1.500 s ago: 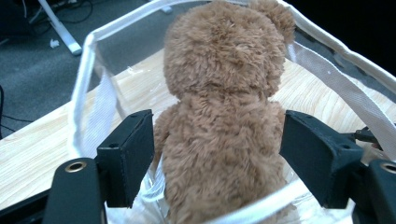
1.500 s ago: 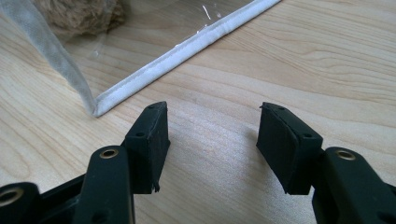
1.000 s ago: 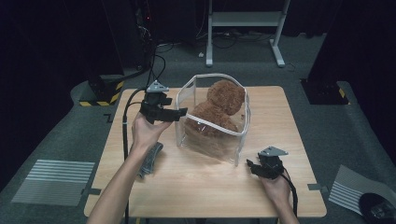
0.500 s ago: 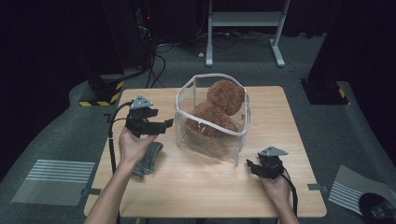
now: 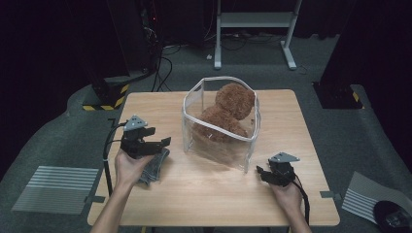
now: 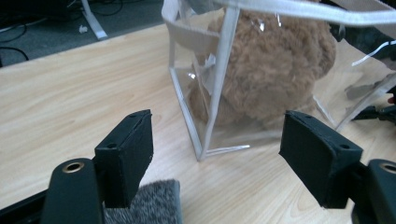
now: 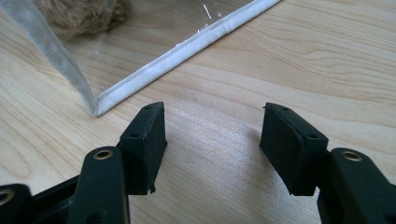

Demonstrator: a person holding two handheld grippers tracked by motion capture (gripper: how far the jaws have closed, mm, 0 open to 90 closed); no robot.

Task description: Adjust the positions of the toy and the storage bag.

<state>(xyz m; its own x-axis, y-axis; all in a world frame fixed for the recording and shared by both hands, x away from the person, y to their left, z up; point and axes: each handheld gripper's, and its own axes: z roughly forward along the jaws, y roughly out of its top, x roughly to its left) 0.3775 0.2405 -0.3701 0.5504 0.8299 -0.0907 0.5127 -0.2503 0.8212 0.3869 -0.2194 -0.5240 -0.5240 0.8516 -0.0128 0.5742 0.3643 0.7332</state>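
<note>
Wooden surface (image 5: 204, 194) carries a grey cloth (image 5: 154, 165) directly beneath the left tool (image 5: 158, 143), wide open and empty; right tool (image 5: 261, 174) gapes empty beside the clear bag (image 5: 218, 145).

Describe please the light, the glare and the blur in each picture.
High view: the table is lit brightly, while the room around it is very dark. Left gripper view: sharp, with small white glints on the clear bag around the teddy bear; the grey cloth at the bottom is slightly soft. Right gripper view: a pale sheen on the wood between the open claw tips.
</note>
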